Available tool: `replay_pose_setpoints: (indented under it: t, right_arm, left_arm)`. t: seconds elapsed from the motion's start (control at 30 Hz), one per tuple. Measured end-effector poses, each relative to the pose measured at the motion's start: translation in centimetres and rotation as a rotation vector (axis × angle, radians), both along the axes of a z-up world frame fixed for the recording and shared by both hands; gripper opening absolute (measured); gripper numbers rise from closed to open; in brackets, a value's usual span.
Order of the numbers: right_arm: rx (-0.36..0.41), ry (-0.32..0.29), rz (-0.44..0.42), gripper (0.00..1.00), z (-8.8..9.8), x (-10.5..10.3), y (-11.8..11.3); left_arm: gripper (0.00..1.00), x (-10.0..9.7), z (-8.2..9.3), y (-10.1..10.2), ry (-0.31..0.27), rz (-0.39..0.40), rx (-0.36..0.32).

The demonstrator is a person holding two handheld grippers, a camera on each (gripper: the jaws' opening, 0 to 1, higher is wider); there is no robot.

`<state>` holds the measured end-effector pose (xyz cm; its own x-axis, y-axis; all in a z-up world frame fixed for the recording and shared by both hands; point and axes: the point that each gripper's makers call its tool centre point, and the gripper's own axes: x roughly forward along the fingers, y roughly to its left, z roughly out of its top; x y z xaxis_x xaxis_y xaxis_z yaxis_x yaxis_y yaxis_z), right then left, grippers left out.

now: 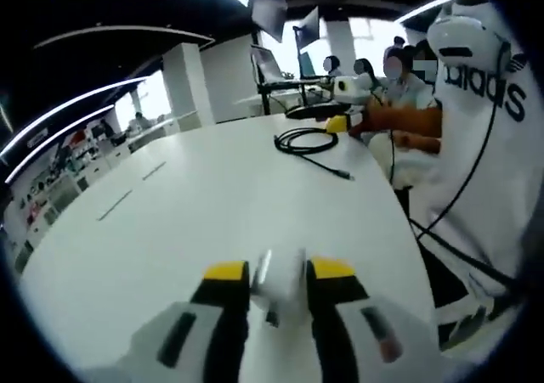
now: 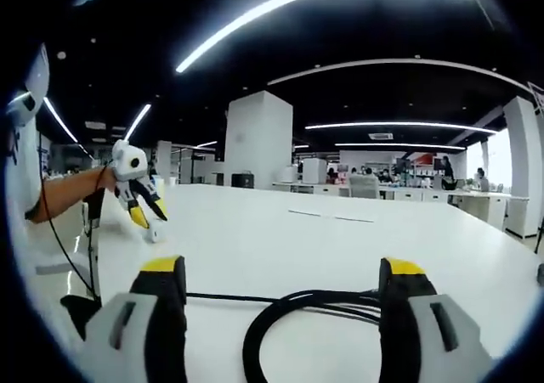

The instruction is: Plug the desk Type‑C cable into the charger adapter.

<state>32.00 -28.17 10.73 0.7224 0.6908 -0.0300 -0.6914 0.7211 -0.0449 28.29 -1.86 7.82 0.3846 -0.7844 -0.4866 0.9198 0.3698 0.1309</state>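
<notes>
In the left gripper view, the left gripper [image 1: 279,274] had its yellow-tipped jaws clamped on the white charger adapter [image 1: 280,283], held just above the white desk [image 1: 212,196]. Farther across the desk lay the black Type-C cable [image 1: 304,140], coiled, with its free plug end [image 1: 344,176] trailing out toward the desk's edge. The right gripper [image 1: 340,121] hovered just beside the coil, held out by a person in a white shirt [image 1: 484,137].

In the right gripper view, the right gripper [image 2: 280,273] stood with its jaws spread wide and nothing between them, the cable coil [image 2: 289,315] lying on the desk [image 2: 340,239] between and below them. Off to the left, the left gripper [image 2: 144,209] hung over the desk with the adapter [image 2: 154,230] pinched in its tips.
</notes>
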Motion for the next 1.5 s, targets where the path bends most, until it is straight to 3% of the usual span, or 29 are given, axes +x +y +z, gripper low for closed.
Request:
replay_pose_setpoints:
  t: [0.6, 1.17, 1.3, 1.5]
  right_arm:
    - [-0.006, -0.022, -0.001, 0.95, 0.8, -0.1, 0.3]
    - [-0.004, -0.017, 0.013, 0.94, 0.7, -0.2, 0.3]
    - [-0.011, -0.024, 0.027, 0.94, 0.9, -0.2, 0.4]
    - [-0.021, -0.034, 0.038, 0.93, 1.5, -0.2, 0.4]
  left_arm:
    - [0.23, 0.2, 0.0, -0.6, 0.129, -0.027, -0.034]
    - [0.25, 0.2, -1.5, -0.8, 0.256, -0.035, 0.140]
    - [0.25, 0.1, -2.0, -0.9, 0.262, -0.046, 0.210]
    - [0.25, 0.1, -2.1, -0.9, 0.273, -0.060, 0.247]
